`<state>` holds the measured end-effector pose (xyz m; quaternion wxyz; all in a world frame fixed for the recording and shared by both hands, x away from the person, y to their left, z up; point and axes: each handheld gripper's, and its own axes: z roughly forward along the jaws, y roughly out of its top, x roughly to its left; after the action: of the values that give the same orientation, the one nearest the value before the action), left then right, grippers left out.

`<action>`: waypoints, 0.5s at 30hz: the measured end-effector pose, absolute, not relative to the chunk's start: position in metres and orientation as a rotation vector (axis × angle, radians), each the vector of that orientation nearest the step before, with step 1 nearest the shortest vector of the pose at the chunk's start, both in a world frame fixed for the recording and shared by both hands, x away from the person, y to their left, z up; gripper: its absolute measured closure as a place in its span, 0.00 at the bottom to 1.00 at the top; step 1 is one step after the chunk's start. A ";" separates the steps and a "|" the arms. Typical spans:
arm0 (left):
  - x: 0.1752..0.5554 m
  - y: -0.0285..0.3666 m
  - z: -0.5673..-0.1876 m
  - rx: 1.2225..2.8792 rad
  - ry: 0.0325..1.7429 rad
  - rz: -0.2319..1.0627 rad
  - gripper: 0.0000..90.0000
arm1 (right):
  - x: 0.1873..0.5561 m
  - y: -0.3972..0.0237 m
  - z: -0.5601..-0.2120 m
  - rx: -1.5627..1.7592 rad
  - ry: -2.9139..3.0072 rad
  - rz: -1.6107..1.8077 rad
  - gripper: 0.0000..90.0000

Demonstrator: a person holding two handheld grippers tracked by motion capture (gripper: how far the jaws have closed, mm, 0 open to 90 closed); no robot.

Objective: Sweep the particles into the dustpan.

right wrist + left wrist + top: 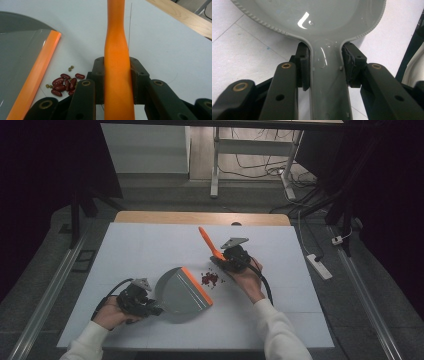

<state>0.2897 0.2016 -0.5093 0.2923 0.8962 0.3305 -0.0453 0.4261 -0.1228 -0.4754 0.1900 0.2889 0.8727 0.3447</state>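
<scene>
Two grippers at work on the white table (150,245). Left gripper (152,309) sits near the table's front-left corner, jaws clamped on the handle of a grey dustpan (180,292); in the left gripper view the pads (303,67) press both sides of the grey handle just below where it widens into the pan. Dustpan lies flat, approx. mid-table toward the front edge, its orange lip (196,286) facing right and away from the person. Right gripper (220,259) is right of centre, jaws closed on an orange brush handle (207,240); handle's free end slants up toward the back edge of the table. Right gripper view: orange handle (117,62) runs straight up between the two pads, both touching it. Brush head hidden under the gripper, can't tell its shape. Small pile of dark red beans (210,278) w/ a few tiny green ones (70,68) lies on the table between dustpan lip and right gripper, just beside the lip, not touching it.
</scene>
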 end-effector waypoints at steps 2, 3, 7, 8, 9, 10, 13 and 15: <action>0.290 0.201 -0.510 2.388 0.880 -0.124 0.69 | 0.426 -0.120 -0.476 0.811 2.459 0.958 0.78; 0.290 0.201 -0.510 2.388 0.879 -0.125 0.69 | 0.426 -0.119 -0.477 0.804 2.458 0.958 0.78; 0.290 0.200 -0.510 2.386 0.881 -0.130 0.69 | 0.426 -0.112 -0.481 0.791 2.472 0.941 0.78; 0.290 0.200 -0.510 2.386 0.881 -0.130 0.69 | 0.426 -0.110 -0.482 0.787 2.473 0.939 0.78; 0.291 0.200 -0.510 2.388 0.880 -0.132 0.69 | 0.426 -0.109 -0.483 0.774 2.478 0.932 0.78; 0.291 0.200 -0.510 2.387 0.880 -0.133 0.69 | 0.425 -0.107 -0.483 0.778 2.479 0.935 0.78; 0.291 0.199 -0.511 2.384 0.881 -0.136 0.69 | 0.425 -0.105 -0.484 0.771 2.482 0.928 0.78; 0.291 0.199 -0.511 2.383 0.882 -0.136 0.69 | 0.423 -0.103 -0.484 0.766 2.484 0.927 0.78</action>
<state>0.2909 0.1990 -0.5108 0.2942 0.8950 0.3314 -0.0512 0.4233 -0.1032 -0.4838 0.1900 0.2725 0.8837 0.3298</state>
